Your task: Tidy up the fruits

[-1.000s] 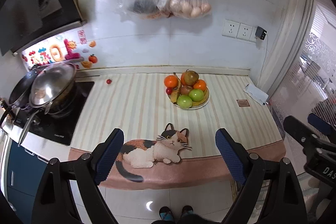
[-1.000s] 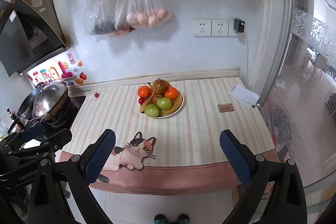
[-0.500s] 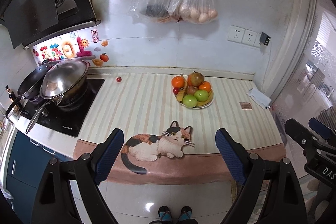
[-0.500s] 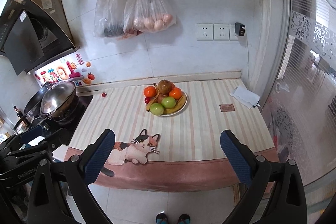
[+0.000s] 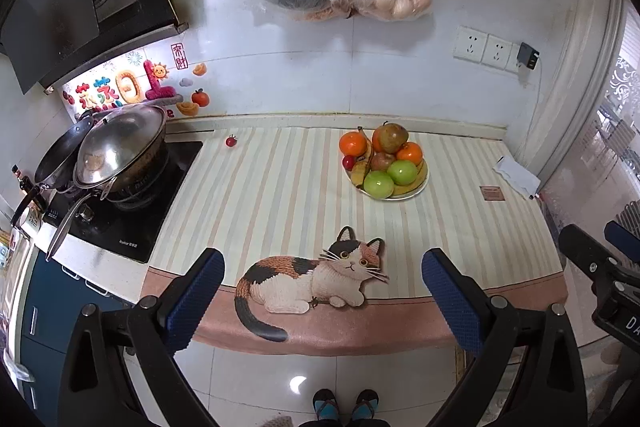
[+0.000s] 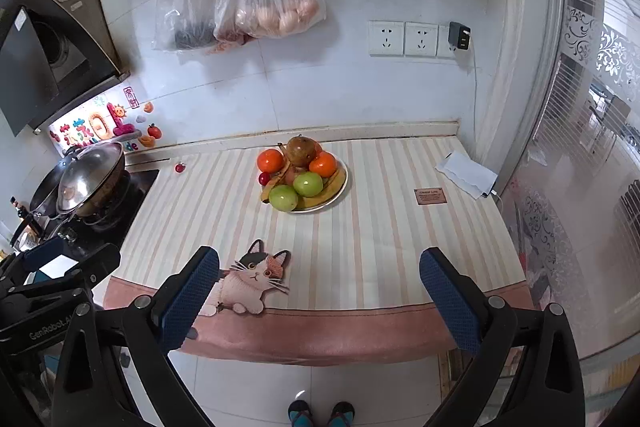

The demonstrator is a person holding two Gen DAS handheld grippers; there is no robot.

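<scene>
Fruits [image 5: 382,163] lie heaped on a plate [image 6: 342,187] toward the back of the striped tabletop [image 5: 280,195], while one small red fruit [image 5: 231,141] sits apart near the stove [image 5: 120,223]. The left tool [image 5: 320,283] and the right tool [image 6: 318,283] are spread wide, empty, over the near edge. That layout fits a pile awaiting sorting or one nearly gathered; any approach should descend from above onto a single top fruit, so the heap does not roll.

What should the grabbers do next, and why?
Probably move the left gripper forward over the counter toward the small red fruit lying alone near the stove. Both grippers are open, empty and short of the counter edge; the other fruit already sits on the plate.
</scene>
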